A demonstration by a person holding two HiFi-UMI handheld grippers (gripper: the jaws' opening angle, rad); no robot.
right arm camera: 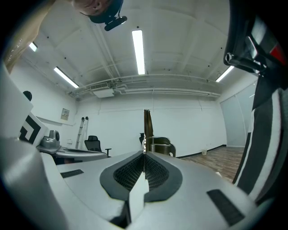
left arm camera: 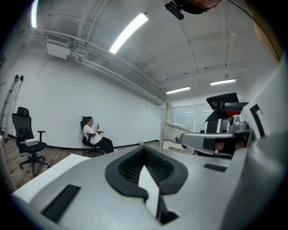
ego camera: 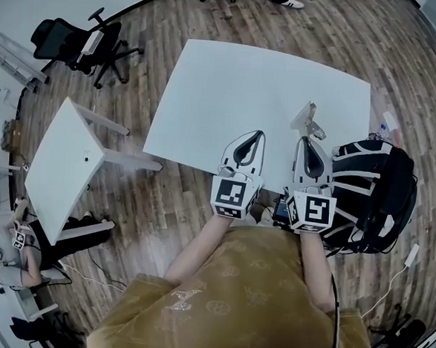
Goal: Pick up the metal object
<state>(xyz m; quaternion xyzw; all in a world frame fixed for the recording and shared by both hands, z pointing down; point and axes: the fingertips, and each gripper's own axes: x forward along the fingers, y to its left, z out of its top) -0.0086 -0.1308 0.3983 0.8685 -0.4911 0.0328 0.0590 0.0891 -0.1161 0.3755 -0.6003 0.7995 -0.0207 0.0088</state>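
Backpack [ego camera: 373, 189] at table [ego camera: 231, 89] right edge; contents not visible. Right gripper [ego camera: 305, 138] jaws clamped on metal object [ego camera: 309, 121], over table's near right part. Left gripper [ego camera: 259, 134] jaws together, empty.

Two claws [ego camera: 260, 134] [ego camera: 304, 140], one metal object [ego camera: 308, 118], two tables [ego camera: 231, 89] [ego camera: 58, 167]

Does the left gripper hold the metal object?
No, the left gripper has its jaws together on nothing; the metal object stands between the jaws of the right gripper.
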